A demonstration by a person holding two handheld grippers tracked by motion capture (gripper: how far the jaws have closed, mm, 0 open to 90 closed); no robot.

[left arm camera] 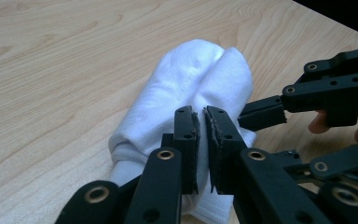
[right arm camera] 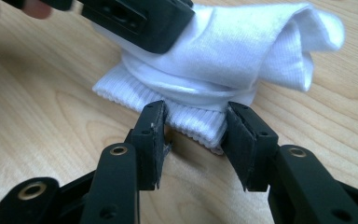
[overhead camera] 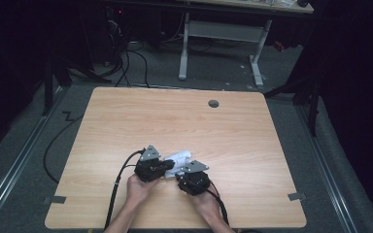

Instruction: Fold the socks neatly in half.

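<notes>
A rolled white sock [overhead camera: 179, 159] is lying on the wooden table [overhead camera: 233, 131] near its front edge, just ahead of the person's two hands. The left gripper [left arm camera: 202, 135] is sitting over the roll with its jaws nearly together, a thin gap between the pads and no cloth visibly pinched there. The right gripper [right arm camera: 195, 140] is standing partly open, its jaws flanking the sock's ribbed cuff [right arm camera: 193, 122] without clearly pressing it.

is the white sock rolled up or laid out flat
Rolled up: the white sock sits as a thick bundle on the table, ribbed cuff wrapped at one end.
</notes>
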